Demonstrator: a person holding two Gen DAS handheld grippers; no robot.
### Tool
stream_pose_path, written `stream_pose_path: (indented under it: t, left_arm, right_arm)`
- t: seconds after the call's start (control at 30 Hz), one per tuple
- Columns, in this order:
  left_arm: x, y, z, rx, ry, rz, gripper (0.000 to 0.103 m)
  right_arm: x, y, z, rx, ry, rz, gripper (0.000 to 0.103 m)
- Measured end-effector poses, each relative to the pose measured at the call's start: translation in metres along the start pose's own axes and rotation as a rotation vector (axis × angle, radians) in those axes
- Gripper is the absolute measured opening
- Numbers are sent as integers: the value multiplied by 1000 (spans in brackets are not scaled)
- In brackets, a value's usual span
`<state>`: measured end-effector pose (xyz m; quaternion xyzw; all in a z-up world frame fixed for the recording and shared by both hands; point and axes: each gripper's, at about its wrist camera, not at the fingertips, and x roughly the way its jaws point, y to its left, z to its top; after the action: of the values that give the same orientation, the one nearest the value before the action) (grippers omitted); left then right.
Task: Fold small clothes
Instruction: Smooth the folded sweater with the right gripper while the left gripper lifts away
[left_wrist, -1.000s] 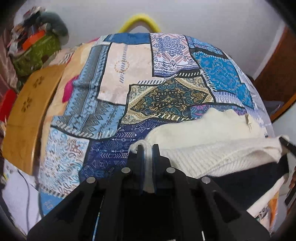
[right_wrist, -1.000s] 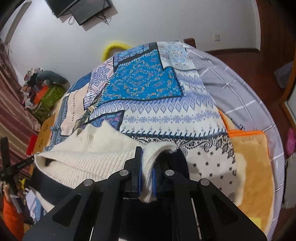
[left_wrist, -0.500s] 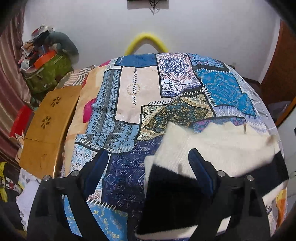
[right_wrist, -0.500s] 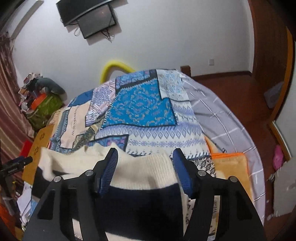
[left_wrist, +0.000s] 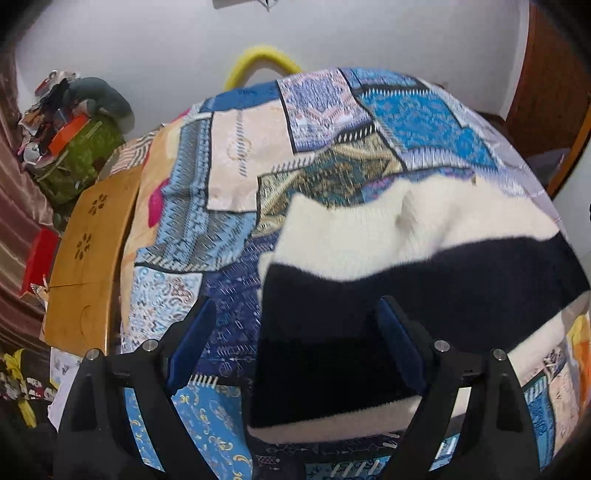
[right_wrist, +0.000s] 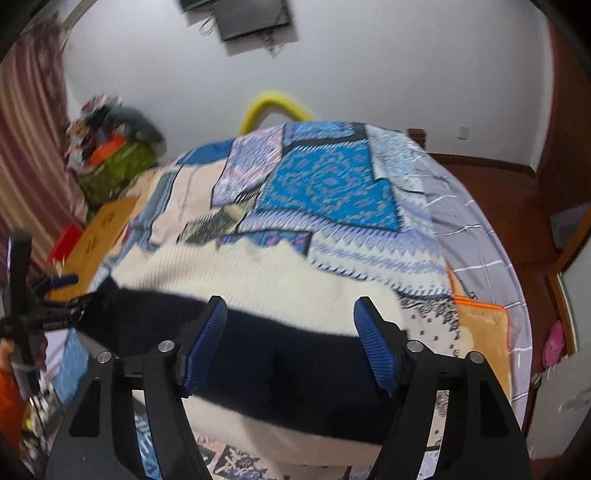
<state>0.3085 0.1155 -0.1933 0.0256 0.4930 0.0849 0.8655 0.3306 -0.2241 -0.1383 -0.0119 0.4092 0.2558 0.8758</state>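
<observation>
A: Step? Sweater (left_wrist: 369, 229), cream with a navy band, lies flat on the patchwork bedspread (left_wrist: 229, 162), at 6 o'clock on the bed in both wrist views. Looks like 1 fold just laid down, now the release.

B: Tongs?

A: Left gripper (left_wrist: 295, 343) spread wide, blue pads clear of the knit, nothing pinched; navy band shows between the fingers, below them. Right gripper (right_wrist: 291, 332) also spread, jaws have just been opening, sweater beneath and between, not clamped.

B: Next move?

A: My guess: another fold, so both need a fresh pinch on an edge, likely the left edge at 9 o'clock or the hem at 6. Thick knit, needs a deep bite.

B: Risk?

A: Layers slipping apart on lift.
</observation>
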Motion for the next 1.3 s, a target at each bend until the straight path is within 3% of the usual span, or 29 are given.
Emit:
stream_pose_path:
  t: [0.23, 0.43, 0.53, 0.77, 0.93, 1.13, 1.3]
  left_arm:
    - [30, -6, 4, 5, 43, -2, 88]
    - [58, 3, 15, -22, 64, 9, 92]
    - [69, 18, 25, -77, 65, -10, 94]
    - [82, 48, 40, -154, 57, 82, 94]
    - [74, 61, 35, -173, 47, 69, 94]
    - [40, 51, 19, -98, 4, 96, 94]
    - [9, 43, -8, -115, 6, 7, 94]
  right_arm:
    - [42, 44, -24, -168, 99, 18, 69]
    - [78, 53, -38, -183, 182, 39, 69]
    - [83, 47, -42, -174, 169, 48, 75]
    - [78, 41, -44, -162, 155, 54, 75]
    - [76, 32, -45, -138, 152, 45, 75]
    - [69, 29, -45, -99, 155, 35, 75]
    - [59, 30, -46, -82, 149, 41, 75]
